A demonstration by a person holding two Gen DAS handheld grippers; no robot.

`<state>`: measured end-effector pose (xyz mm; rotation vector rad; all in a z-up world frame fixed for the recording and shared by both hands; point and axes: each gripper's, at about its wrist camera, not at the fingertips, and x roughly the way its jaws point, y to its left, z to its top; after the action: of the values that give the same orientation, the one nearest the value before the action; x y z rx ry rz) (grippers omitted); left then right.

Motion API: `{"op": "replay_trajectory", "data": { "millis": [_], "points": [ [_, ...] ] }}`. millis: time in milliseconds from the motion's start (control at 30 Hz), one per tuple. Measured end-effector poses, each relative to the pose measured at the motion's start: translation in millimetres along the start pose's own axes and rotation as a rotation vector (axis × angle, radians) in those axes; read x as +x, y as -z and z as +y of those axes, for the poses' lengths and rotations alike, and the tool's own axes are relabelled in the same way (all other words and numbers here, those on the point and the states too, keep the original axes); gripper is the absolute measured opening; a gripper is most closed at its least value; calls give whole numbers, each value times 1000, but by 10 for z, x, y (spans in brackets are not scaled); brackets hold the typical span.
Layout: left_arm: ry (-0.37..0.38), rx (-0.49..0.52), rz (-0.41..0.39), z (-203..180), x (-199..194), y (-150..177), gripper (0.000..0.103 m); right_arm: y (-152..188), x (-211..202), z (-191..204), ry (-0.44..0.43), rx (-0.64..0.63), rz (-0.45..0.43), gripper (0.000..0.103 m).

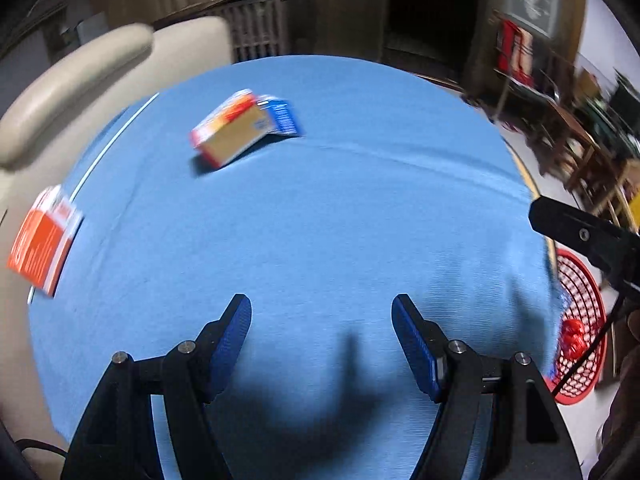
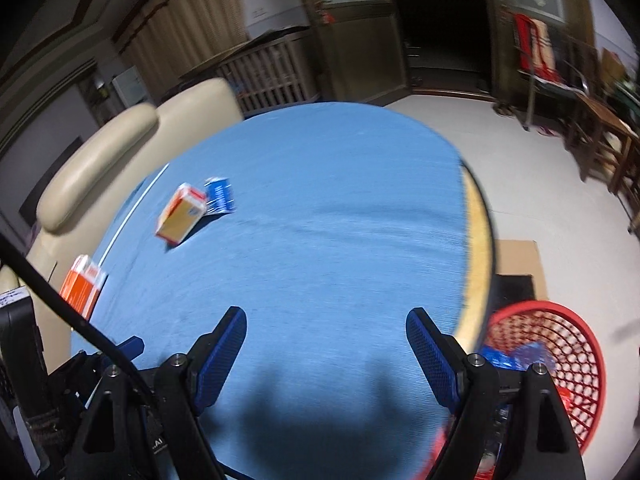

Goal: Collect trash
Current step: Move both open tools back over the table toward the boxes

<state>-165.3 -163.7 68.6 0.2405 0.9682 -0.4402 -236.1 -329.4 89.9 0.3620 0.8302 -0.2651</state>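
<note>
A round table under a blue cloth (image 1: 340,208) (image 2: 320,240) fills both views. On it lies an orange and tan carton (image 1: 228,130) (image 2: 182,213) with a small blue packet (image 1: 285,117) (image 2: 221,196) leaning against it. An orange and white box (image 1: 42,240) (image 2: 82,285) sits at the table's left edge. My left gripper (image 1: 321,314) hovers open above the near cloth, nothing between its blue pads. My right gripper (image 2: 326,326) is open too and holds nothing. A red mesh basket (image 1: 580,328) (image 2: 560,364) with wrappers inside stands on the floor to the right.
A beige padded chair (image 1: 80,80) (image 2: 120,148) stands behind the table on the left. Wooden furniture (image 1: 580,140) (image 2: 600,136) lines the right side of the room. A flat cardboard sheet (image 2: 520,264) lies on the floor beside the basket. Part of the other gripper (image 1: 588,236) shows at right.
</note>
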Motion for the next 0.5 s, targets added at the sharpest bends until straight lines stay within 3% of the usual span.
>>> {"op": "replay_trajectory", "data": {
  "millis": [233, 500],
  "points": [
    [-39, -127, 5, 585, 64, 31, 74, -23, 184, 543, -48, -100, 29, 84],
    [-85, -200, 10, 974, 153, 67, 74, -23, 361, 952, -83, -181, 51, 84]
  ]
}}
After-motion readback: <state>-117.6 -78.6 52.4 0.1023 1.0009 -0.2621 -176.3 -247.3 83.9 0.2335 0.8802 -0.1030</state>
